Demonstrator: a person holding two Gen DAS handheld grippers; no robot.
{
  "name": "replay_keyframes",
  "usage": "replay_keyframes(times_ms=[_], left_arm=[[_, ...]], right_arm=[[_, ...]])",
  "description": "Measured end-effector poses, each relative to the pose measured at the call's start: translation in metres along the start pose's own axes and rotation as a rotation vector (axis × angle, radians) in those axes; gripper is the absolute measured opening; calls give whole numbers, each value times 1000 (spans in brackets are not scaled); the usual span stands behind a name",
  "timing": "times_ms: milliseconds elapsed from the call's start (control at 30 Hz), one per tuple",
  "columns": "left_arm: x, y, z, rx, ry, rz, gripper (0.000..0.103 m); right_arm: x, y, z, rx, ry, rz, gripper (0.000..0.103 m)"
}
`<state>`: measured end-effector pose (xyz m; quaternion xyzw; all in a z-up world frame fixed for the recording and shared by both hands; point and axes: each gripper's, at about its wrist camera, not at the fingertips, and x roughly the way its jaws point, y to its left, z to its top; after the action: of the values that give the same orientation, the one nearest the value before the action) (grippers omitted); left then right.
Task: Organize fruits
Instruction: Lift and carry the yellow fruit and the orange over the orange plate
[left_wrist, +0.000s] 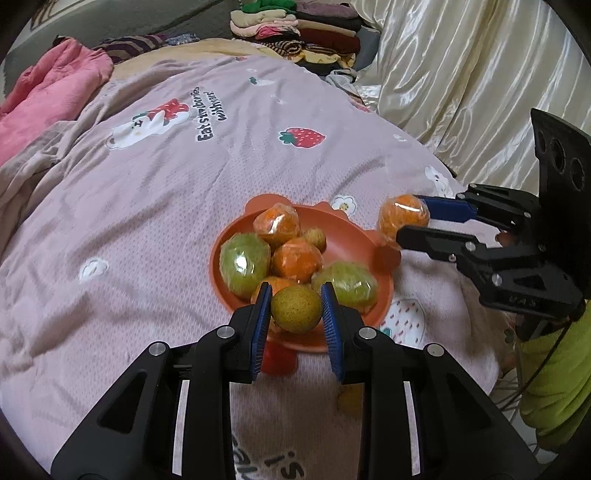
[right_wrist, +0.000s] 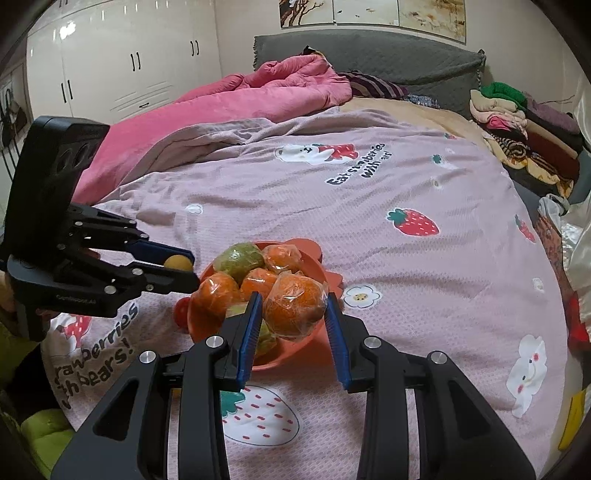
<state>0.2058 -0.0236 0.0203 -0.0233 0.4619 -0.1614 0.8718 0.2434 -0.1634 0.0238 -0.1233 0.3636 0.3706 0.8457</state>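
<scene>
Two handheld grippers hover at a fruit-filled orange bowl (left_wrist: 343, 236) on a bed, each with a piece of fruit clamped between its blue pads. The left gripper (left_wrist: 295, 304) is closed on a small, round yellow-green fruit (left_wrist: 295, 308), held just over the bowl's near rim. The right gripper (right_wrist: 293, 310) grips a plastic-wrapped orange (right_wrist: 293, 308), which the left wrist view shows off the bowl's right side, clear of the rim.

The bowl sits on a pink strawberry-print bedspread (left_wrist: 147, 206) and already holds several wrapped oranges (left_wrist: 297, 258) and wrapped green fruits (left_wrist: 245, 264), heaped toward its left and near sides. The barest floor of the bowl lies toward its far right. By these views, each fruit would settle best if lowered into that gap, or into a hollow between pieces, before the pads part; dropped on the crown of the heap, a round fruit would likely roll. The slick wrap on the orange may also slip.

The soft, wrinkled bedspread gives a poor footing, so a nudge to the rim could tip the bowl. Open bedspread stretches beyond it and to its left. The two grippers crowd the near and right sides, so working in turn looks wiser.
</scene>
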Motion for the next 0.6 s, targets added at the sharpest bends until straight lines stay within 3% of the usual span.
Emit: replay_keyframes(times_ms=[600], left_arm=[[26,3,16,11,32,16,20]], right_arm=[[21,-9,0,0,30,13,33]])
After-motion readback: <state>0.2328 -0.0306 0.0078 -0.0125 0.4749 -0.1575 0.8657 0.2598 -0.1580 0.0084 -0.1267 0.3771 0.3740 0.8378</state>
